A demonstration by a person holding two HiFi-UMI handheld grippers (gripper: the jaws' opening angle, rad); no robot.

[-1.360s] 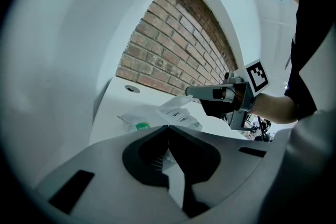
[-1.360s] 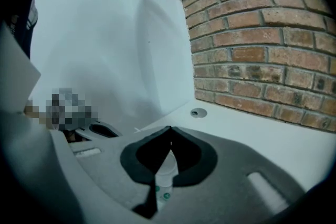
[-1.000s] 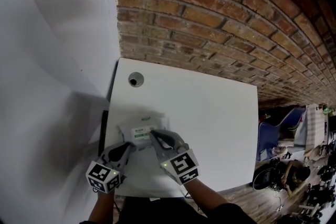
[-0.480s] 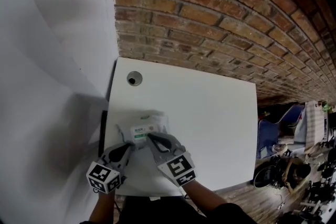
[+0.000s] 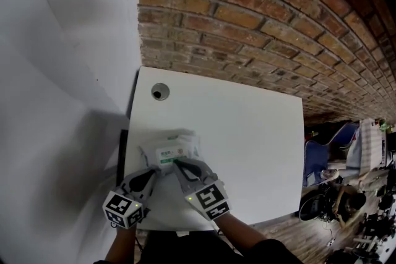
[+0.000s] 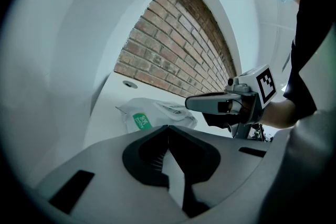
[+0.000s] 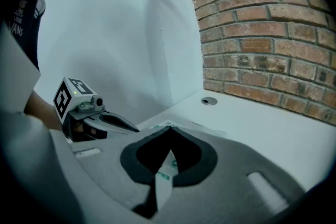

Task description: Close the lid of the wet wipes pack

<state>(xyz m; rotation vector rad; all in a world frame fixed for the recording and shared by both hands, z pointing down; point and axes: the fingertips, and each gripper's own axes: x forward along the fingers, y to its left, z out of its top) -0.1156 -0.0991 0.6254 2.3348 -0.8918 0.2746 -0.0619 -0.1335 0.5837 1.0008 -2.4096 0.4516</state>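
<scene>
White table by brick wall; wet wipes pack before left tool, right tool, both closed

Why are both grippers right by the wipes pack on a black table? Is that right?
Not quite. The table is white, not black; the head view shows it. The left gripper and the right gripper are both right by the wet wipes pack on it.
</scene>
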